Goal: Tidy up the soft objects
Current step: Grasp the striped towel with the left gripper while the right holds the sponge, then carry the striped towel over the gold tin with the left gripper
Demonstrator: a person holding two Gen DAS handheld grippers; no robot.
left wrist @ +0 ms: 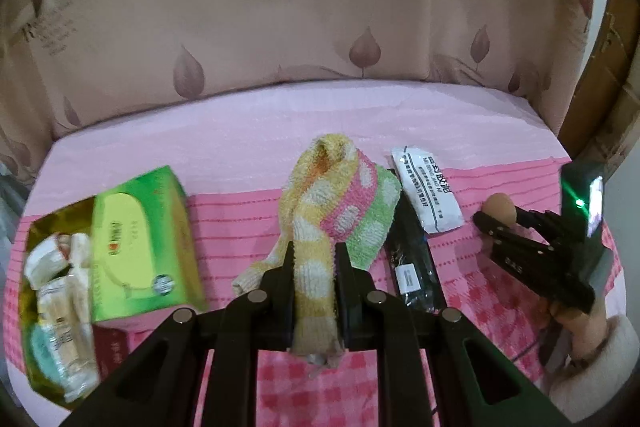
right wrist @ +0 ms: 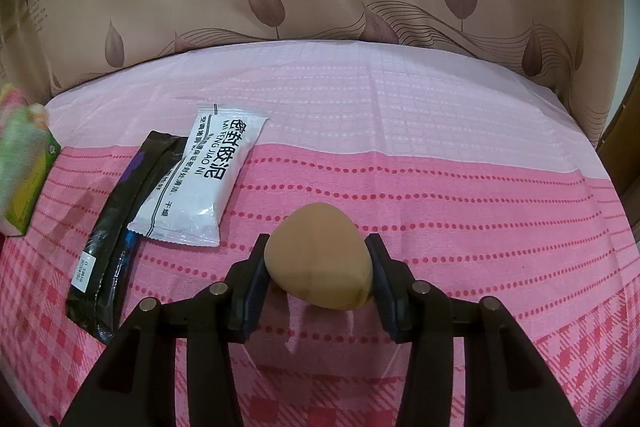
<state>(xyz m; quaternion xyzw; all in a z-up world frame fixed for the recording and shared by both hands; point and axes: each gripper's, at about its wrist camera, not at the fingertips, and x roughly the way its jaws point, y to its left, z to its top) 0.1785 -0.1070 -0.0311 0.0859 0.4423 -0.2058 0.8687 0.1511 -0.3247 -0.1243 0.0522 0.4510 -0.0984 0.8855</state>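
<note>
Nearest in the left wrist view, the left gripper (left wrist: 314, 259) has its jaws clamped narrow on one strip of the knitted cloth (left wrist: 340, 203). The cloth is limp and light; its free end bunches on the pink bedspread (left wrist: 240, 155) just beyond, so it will likely drape and drag. A pinch nearer its middle would gather it better. The right gripper (right wrist: 318, 259) holds the tan sponge (right wrist: 320, 263) between moderately spread jaws, just above the bedspread. The sponge looks springy and very light, so it needs only a gentle squeeze across its widest part. Left of it lie the black pouch (right wrist: 116, 227) and the white sachet (right wrist: 208, 179), overlapping. Further left, the green box (left wrist: 140, 247) stands beside an open gold bag (left wrist: 52, 283).
</note>
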